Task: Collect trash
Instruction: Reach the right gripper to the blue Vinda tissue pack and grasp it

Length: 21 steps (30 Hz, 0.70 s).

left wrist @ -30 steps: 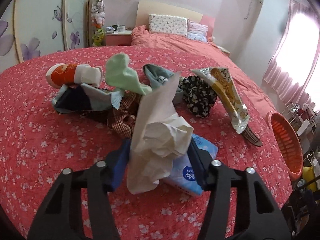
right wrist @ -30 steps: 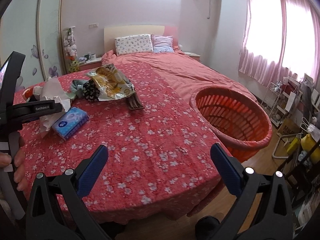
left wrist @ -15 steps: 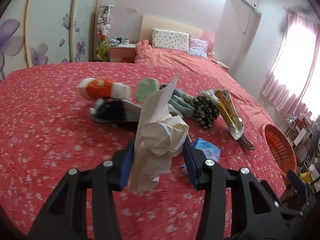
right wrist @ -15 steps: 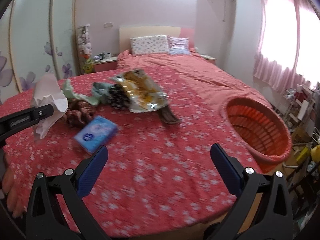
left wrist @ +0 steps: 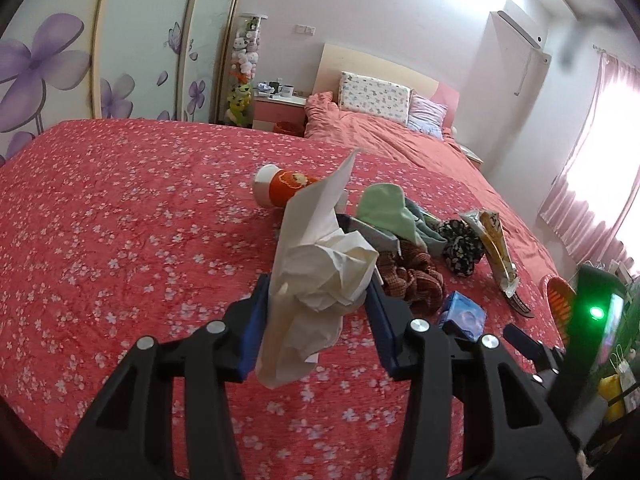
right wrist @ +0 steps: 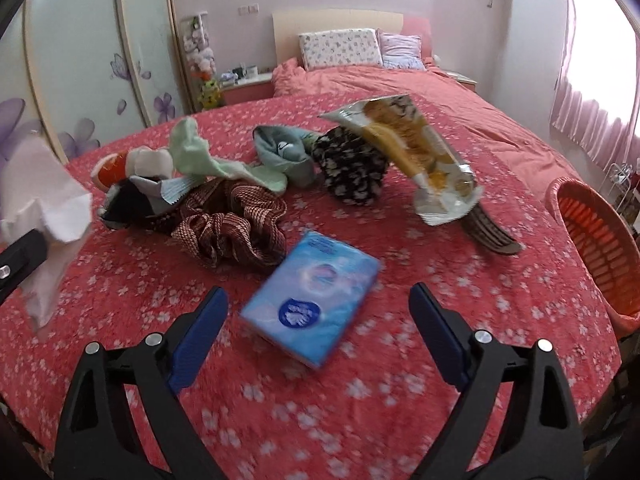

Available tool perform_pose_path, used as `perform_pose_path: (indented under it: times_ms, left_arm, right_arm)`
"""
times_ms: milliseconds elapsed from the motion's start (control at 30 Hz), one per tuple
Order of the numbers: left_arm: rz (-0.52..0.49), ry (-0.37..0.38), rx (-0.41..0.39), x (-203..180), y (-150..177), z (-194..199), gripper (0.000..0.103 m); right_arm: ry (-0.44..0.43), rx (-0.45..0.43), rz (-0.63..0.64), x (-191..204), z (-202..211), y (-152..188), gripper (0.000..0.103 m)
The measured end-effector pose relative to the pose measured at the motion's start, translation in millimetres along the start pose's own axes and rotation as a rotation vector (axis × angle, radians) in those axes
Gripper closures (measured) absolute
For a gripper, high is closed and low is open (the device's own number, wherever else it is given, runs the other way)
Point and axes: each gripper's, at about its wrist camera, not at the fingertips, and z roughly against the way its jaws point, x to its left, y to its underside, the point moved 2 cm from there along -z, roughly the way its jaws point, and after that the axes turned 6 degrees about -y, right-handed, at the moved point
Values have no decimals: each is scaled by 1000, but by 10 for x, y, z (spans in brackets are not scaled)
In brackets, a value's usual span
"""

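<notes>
The left gripper [left wrist: 318,300] is clamped on a crumpled white tissue [left wrist: 320,276], both blue pads pressing its sides. The tissue is bunched at the middle, with one flat corner standing upward and a loose tail hanging below the pads, clear of the bedspread [left wrist: 120,220].

The right gripper [right wrist: 318,320] holds nothing; its jaws stand wide and are closing. A blue tissue packet [right wrist: 316,294] lies flat on the bedspread just ahead of them, untouched by either pad, its outline blurred.

Toward the middle of the bedspread lies a cluster: an orange and white cup [left wrist: 282,188] on its side, a pale green sock [right wrist: 200,156], a brown checked cloth [right wrist: 232,224], a black floral cloth [right wrist: 354,168], and a yellow snack wrapper [right wrist: 416,148] tilted up beside a brown striped item [right wrist: 490,232].

An orange basket [right wrist: 596,240] stands off the bedspread's right edge.

The bedspread is red with small white blossoms. Beyond it are two pillows [right wrist: 340,48] against a headboard, wardrobe doors [left wrist: 60,60] painted with purple flowers, and pink curtains [right wrist: 596,80] at a bright window.
</notes>
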Motion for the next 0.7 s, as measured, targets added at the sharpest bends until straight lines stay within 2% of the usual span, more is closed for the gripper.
perform_pose_path:
  times_ms: [100, 167, 333, 433, 533, 700]
  left_arm:
    - [7, 2, 4, 37, 13, -9, 57]
    - [11, 5, 8, 50, 27, -20, 57]
    - [14, 8, 11, 75, 39, -33, 57]
    - [17, 10, 14, 77, 48, -48, 57]
    - [16, 14, 16, 50, 48, -68, 57]
    - [6, 21, 15, -19, 45, -68, 57]
  right_arm:
    - [34, 35, 19, 28, -77, 6, 13]
    - [54, 61, 39, 15, -115, 27, 17]
    - [109, 48, 2, -269, -9, 69, 23]
    - [89, 53, -61, -451, 19, 88, 24]
    - [28, 54, -102, -527, 41, 97, 24]
    - [2, 47, -70, -437, -11, 33, 24]
